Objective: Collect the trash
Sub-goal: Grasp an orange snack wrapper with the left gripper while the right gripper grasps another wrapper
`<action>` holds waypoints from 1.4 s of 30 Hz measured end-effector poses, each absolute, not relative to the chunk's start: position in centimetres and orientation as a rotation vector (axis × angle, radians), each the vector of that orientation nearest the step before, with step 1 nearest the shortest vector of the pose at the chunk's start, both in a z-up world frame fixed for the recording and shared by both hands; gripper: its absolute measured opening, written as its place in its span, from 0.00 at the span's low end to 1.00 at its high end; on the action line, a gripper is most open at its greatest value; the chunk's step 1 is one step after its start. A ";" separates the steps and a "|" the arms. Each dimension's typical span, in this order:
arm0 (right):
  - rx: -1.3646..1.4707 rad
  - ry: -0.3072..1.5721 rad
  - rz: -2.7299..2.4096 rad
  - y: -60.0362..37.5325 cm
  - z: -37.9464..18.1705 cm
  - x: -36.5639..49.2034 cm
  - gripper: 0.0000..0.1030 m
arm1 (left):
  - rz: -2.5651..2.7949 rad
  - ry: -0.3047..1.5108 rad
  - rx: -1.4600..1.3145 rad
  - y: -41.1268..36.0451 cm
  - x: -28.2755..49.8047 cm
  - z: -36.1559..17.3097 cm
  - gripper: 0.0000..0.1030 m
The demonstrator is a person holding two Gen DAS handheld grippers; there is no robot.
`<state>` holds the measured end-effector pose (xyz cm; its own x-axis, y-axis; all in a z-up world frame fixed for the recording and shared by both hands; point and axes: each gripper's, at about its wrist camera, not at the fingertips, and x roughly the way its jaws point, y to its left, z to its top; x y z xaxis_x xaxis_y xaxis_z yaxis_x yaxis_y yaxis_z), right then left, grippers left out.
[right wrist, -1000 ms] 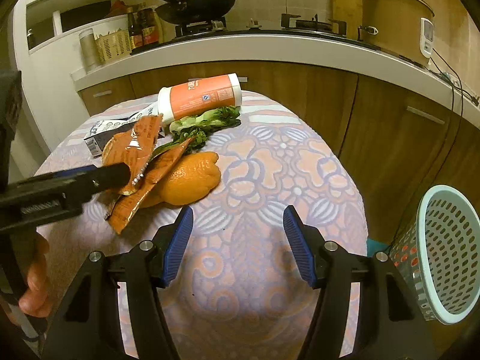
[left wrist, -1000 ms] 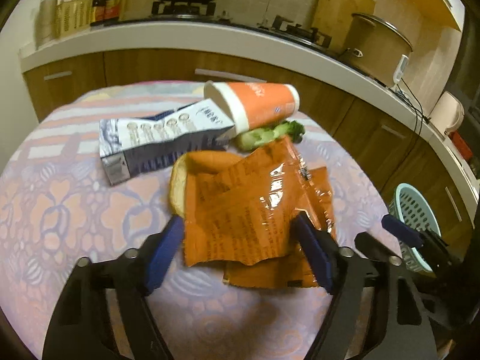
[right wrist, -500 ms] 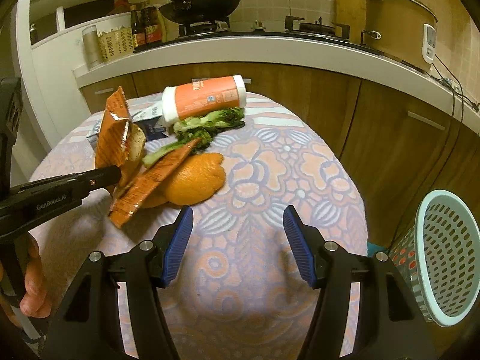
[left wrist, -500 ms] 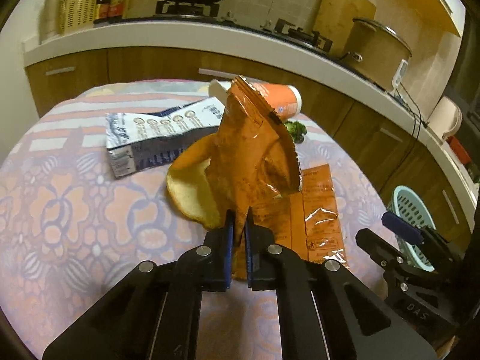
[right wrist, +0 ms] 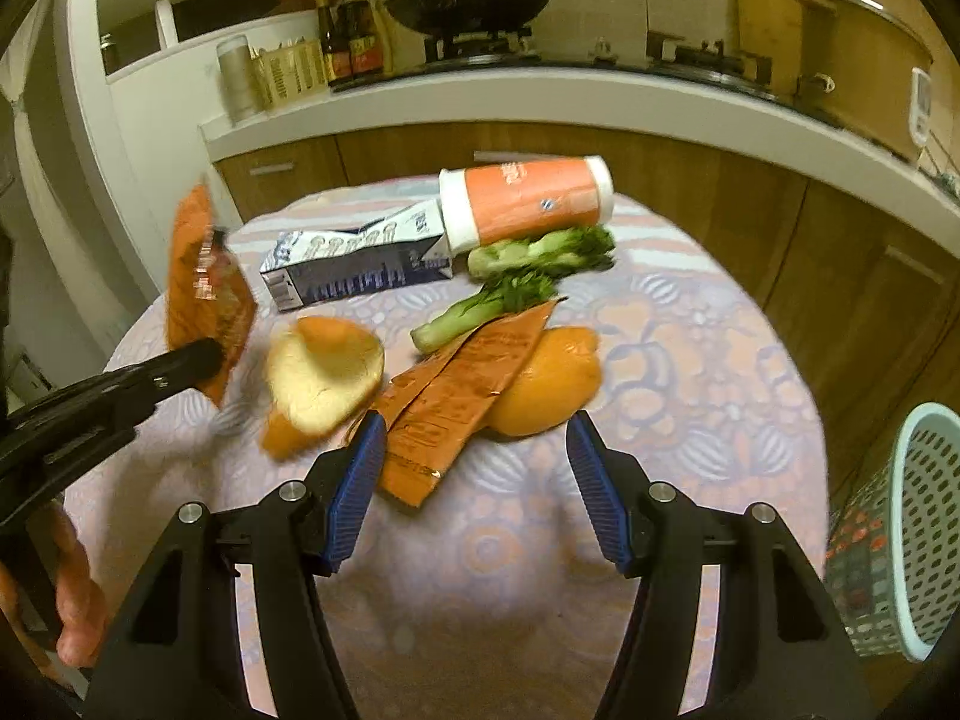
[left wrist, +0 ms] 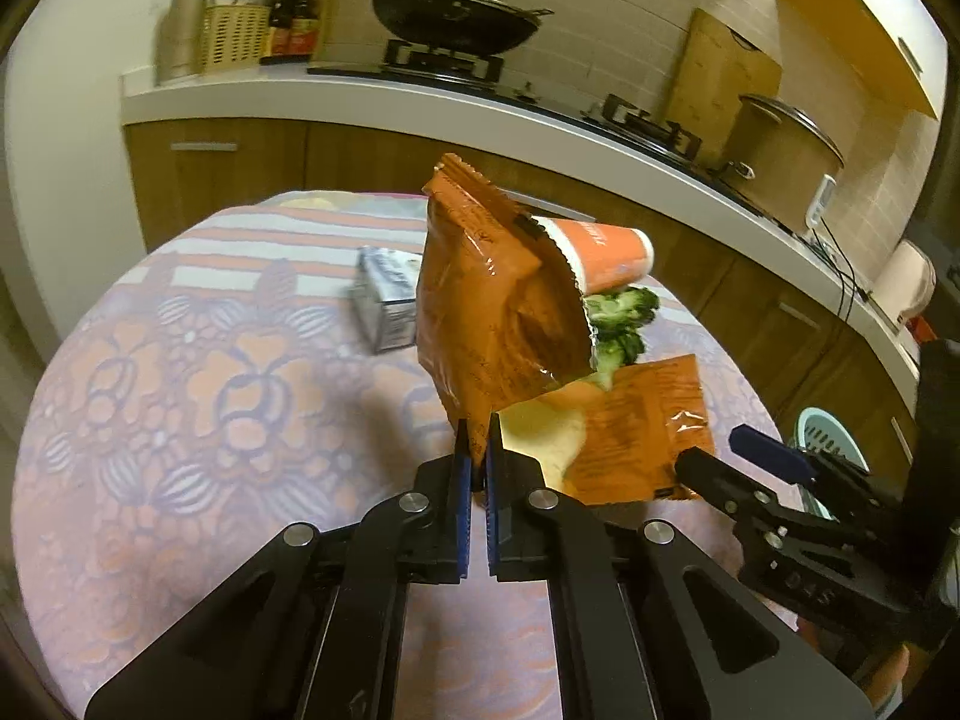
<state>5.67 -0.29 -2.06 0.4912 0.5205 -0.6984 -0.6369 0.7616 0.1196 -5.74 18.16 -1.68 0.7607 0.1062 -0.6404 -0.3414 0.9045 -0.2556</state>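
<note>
An orange snack wrapper (left wrist: pixel 498 306) is hanging in the air above the table (left wrist: pixel 180 420), pinched by its lower corner in the left claw (left wrist: pixel 474 462), whose blue pads are pressing together on the foil. The wrapper's long axis is standing nearly upright, its torn, open mouth pointing up and toward the counter, tilting slightly to the right in the left wrist view. From the right wrist view the same wrapper (right wrist: pixel 204 288) is showing edge-on at the left, clear of the cloth.

Below it, a second orange wrapper (right wrist: pixel 462 384) is lying flat on the table, its long axis running diagonally from near the right claw up toward the greens. It is resting partly on an orange peel (right wrist: pixel 546 390), and another peel piece (right wrist: pixel 324 378), pale side up, is sitting just beside it on the left. Leafy green stalks (right wrist: pixel 528 276) are lying behind the flat wrapper, touching an orange cylindrical container (right wrist: pixel 528 204) that is lying on its side. A blue-and-white carton (right wrist: pixel 354 270) is also lying flat, its spout end against the container.

The right claw (right wrist: pixel 474 498) is hovering with its fingers spread wide, gripping nothing, its left fingertip just over the flat wrapper's near end. A pale blue perforated basket (right wrist: pixel 912 528) is standing off the table at the right.
</note>
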 end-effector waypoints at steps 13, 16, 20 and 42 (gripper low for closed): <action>-0.133 0.807 0.733 0.6 -1.7 6.6 0.09 | 0.225 0.658 -0.385 18.3 -5.7 -1.8 0.02; -0.125 0.786 0.749 0.1 -1.1 6.2 0.05 | 0.215 0.650 -0.377 18.0 -5.7 -1.4 0.02; -0.117 0.749 0.775 -0.5 0.1 5.5 0.02 | 0.203 0.638 -0.361 17.2 -5.7 -0.5 0.02; -0.007 0.629 0.639 -11.2 4.4 6.7 0.02 | 0.058 0.650 -0.239 7.5 -1.3 1.9 0.02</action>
